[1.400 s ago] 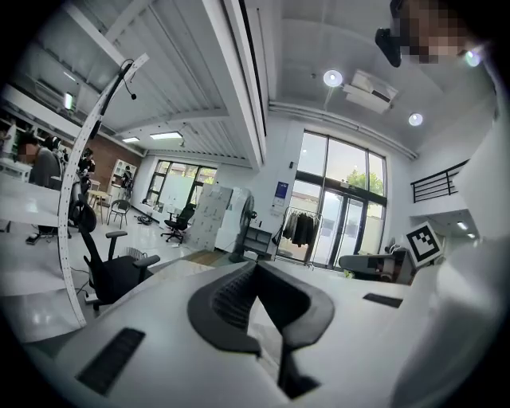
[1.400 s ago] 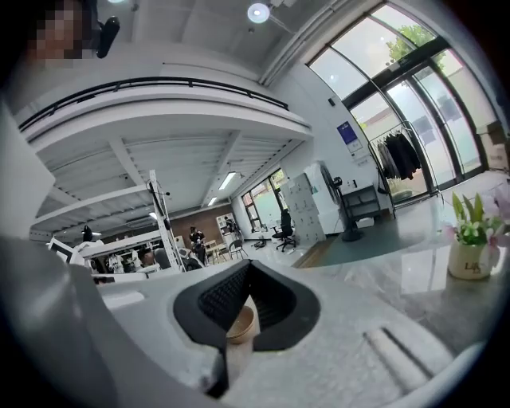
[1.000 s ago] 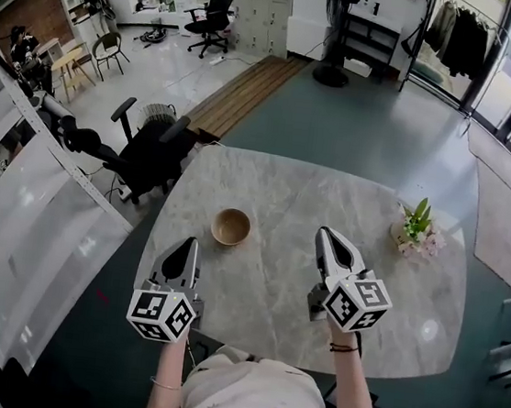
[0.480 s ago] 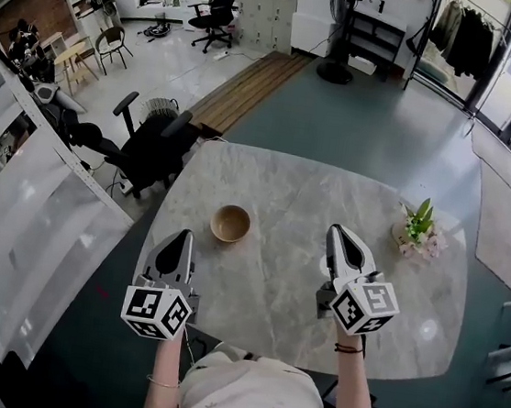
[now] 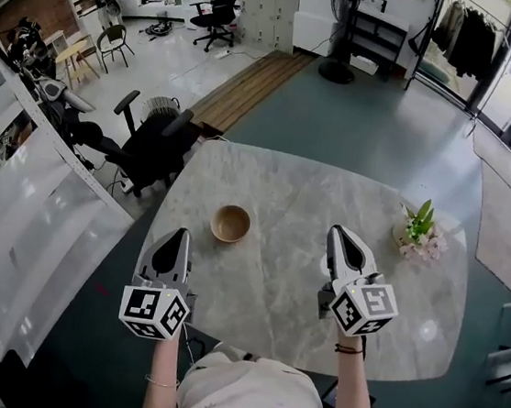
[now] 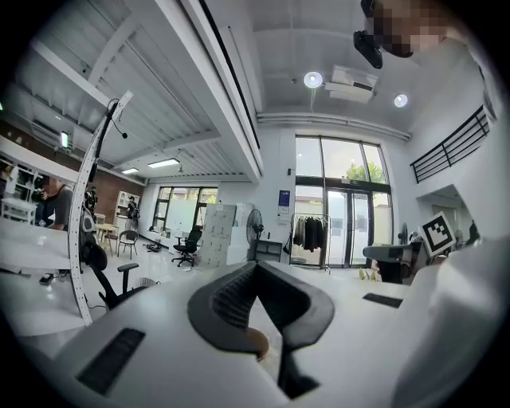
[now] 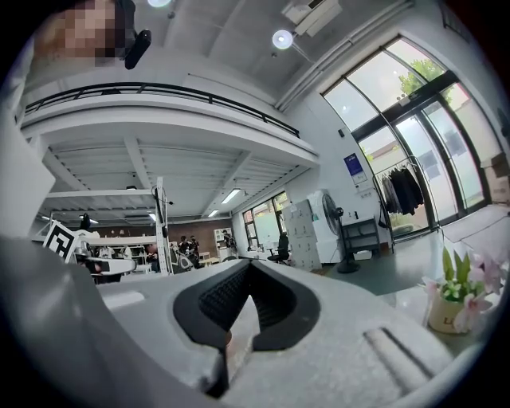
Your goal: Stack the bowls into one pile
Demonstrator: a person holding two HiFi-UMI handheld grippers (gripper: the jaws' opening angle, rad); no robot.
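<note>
Little has changed from the earlier frames. The wooden bowl (image 5: 231,224) sits where it sat before, left of centre on the marble bench (image 5: 285,188) and just beyond the left gripper's tips. No second bowl shows separately on the bench. In the left gripper view a sliver of the bowl's brown rim (image 6: 256,343) peeks out under the jaws.

The left gripper (image 5: 181,234) hovers over the near left edge of the bench. Its marker cube (image 5: 154,312) has drifted a touch nearer and further left than a second ago, while the tips stay pointed toward the far side. In its own view the left gripper (image 6: 255,268) has its jaws closed tip to tip, with nothing caught between them.

The right gripper (image 5: 336,230) hangs over the near right part of the bench, well apart from the bowl. It has slid slightly to the right since the first frame and is almost unmoved over the last half second. In its own view the right gripper (image 7: 249,266) is fully closed and empty.

The potted plant (image 5: 419,230) stands at the far right edge of the bench as before. The black office chair (image 5: 151,151) stays off the bench's left side.
</note>
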